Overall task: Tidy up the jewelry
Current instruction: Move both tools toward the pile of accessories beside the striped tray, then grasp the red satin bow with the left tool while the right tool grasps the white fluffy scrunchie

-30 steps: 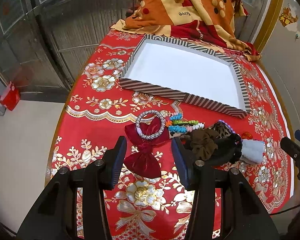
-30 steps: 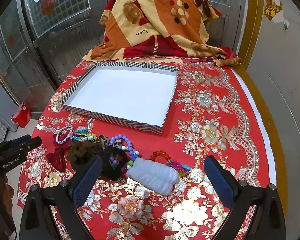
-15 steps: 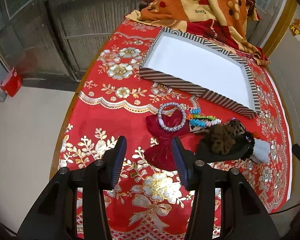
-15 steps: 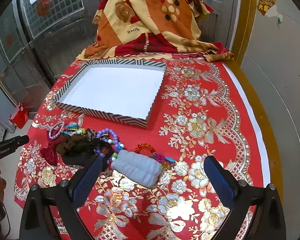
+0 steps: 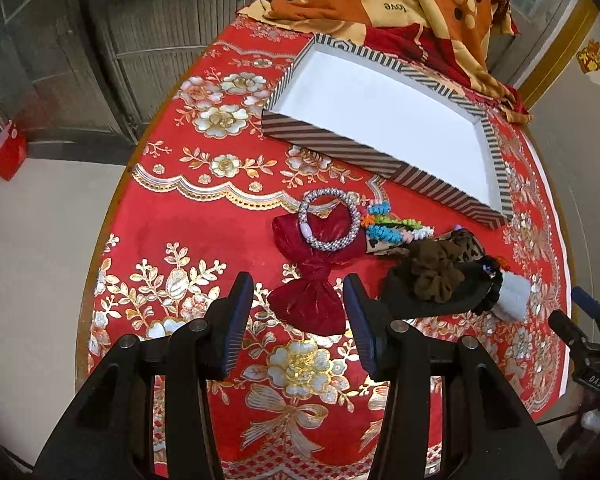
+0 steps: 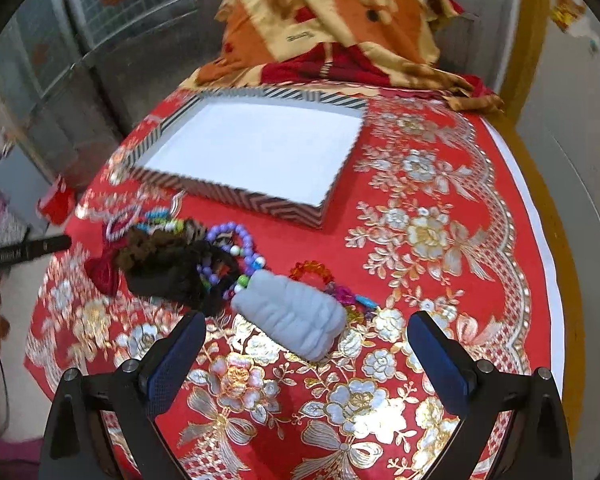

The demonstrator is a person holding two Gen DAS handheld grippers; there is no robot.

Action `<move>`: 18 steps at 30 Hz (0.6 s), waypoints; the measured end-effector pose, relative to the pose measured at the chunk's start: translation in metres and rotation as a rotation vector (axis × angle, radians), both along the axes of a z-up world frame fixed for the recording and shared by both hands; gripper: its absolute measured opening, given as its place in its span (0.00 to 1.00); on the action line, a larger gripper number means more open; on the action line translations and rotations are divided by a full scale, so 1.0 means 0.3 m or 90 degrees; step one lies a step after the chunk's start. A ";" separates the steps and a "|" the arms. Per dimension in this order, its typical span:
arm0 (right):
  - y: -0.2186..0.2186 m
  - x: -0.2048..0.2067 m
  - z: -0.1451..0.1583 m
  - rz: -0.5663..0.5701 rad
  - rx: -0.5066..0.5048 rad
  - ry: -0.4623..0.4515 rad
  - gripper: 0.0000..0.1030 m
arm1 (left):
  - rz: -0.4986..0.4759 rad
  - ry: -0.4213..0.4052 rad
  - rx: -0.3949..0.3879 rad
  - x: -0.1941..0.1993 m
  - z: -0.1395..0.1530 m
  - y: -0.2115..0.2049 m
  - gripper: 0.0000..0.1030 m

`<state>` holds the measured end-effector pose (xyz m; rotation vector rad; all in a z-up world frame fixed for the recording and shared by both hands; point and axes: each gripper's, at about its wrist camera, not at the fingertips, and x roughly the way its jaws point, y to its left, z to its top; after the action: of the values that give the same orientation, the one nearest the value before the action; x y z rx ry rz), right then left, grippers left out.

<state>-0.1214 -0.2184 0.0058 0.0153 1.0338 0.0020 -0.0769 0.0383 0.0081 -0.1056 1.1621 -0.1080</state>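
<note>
A pile of jewelry and hair pieces lies on the red cloth in front of a striped tray (image 5: 332,138) with a white, bare inside (image 6: 256,144). My left gripper (image 5: 298,320) is open, its fingers either side of the near end of a dark red velvet bow (image 5: 312,276). A silver bead bracelet (image 5: 330,224) lies on the bow. Beside them are a brown scrunchie (image 5: 432,272), colourful bead strings (image 5: 392,228) and a black scrunchie. My right gripper (image 6: 306,360) is wide open just short of a pale blue fluffy scrunchie (image 6: 292,312). Purple beads (image 6: 236,240) lie behind it.
A folded orange and red blanket (image 6: 332,24) lies at the table's far end behind the tray. The table's left edge (image 5: 112,208) drops to the floor. Metal doors stand behind. The other gripper's tip shows at the left edge of the right wrist view (image 6: 28,250).
My left gripper has drawn back and to the left, staying around the bow's near end. My right gripper has moved forward towards the pale blue scrunchie. No item has shifted.
</note>
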 end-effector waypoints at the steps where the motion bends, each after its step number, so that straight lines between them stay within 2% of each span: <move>1: 0.010 0.002 -0.005 0.010 -0.006 0.001 0.98 | 0.000 0.005 -0.001 0.001 -0.007 0.001 0.44; 6: 0.017 0.021 -0.034 0.028 -0.004 0.016 0.98 | -0.007 0.033 -0.020 0.006 -0.046 0.011 0.45; 7: 0.017 0.026 -0.042 0.032 -0.005 0.021 0.98 | -0.010 0.040 -0.026 0.008 -0.055 0.012 0.46; 9: 0.017 0.036 -0.051 0.038 -0.009 0.025 0.98 | -0.015 0.055 -0.039 0.015 -0.074 0.011 0.55; 11: 0.017 0.044 -0.058 0.047 -0.009 0.029 0.98 | -0.018 0.062 -0.045 0.022 -0.089 0.004 0.55; 16: 0.029 0.070 -0.090 0.072 -0.017 0.036 0.98 | -0.028 0.075 -0.035 0.051 -0.125 -0.021 0.55; 18: 0.038 0.075 -0.101 0.086 -0.031 0.036 0.98 | -0.035 0.080 -0.013 0.072 -0.142 -0.036 0.55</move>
<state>-0.0989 -0.2069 -0.0245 -0.0992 1.0900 0.1003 -0.0553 0.0276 -0.0344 -0.0990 1.2906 -0.1641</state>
